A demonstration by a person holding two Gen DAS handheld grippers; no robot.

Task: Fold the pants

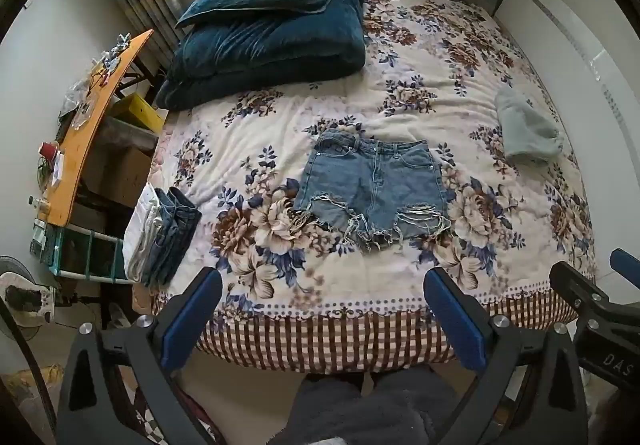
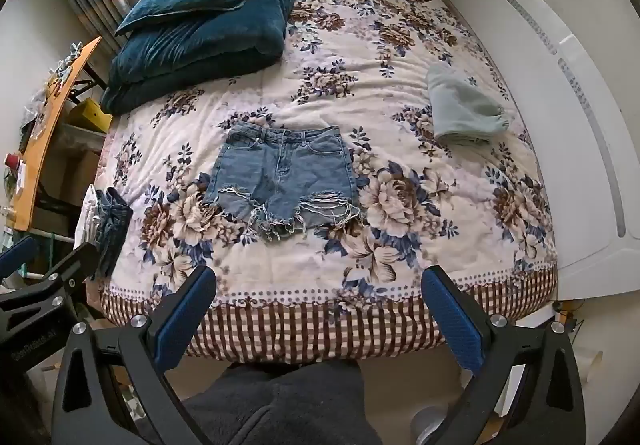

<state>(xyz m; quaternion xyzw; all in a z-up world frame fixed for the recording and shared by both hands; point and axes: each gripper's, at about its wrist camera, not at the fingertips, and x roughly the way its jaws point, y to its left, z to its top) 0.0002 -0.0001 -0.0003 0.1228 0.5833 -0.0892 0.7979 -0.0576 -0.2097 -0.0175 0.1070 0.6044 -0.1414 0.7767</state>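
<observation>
Denim shorts lie flat mid-frame on the floral bed. Left gripper and right gripper hover at frame bottom, jaws open, empty.

Both wrist cameras look down from the near foot of the bed, facing its far curtained wall. The left view sits slightly further left; both share the whole floral bedspread.

Frayed denim shorts lying flat mid-bed, waistband away from the bed's foot, right gripper wide open off the foot edge, grey folded garment right of the shorts, blue pillow beyond them
</observation>
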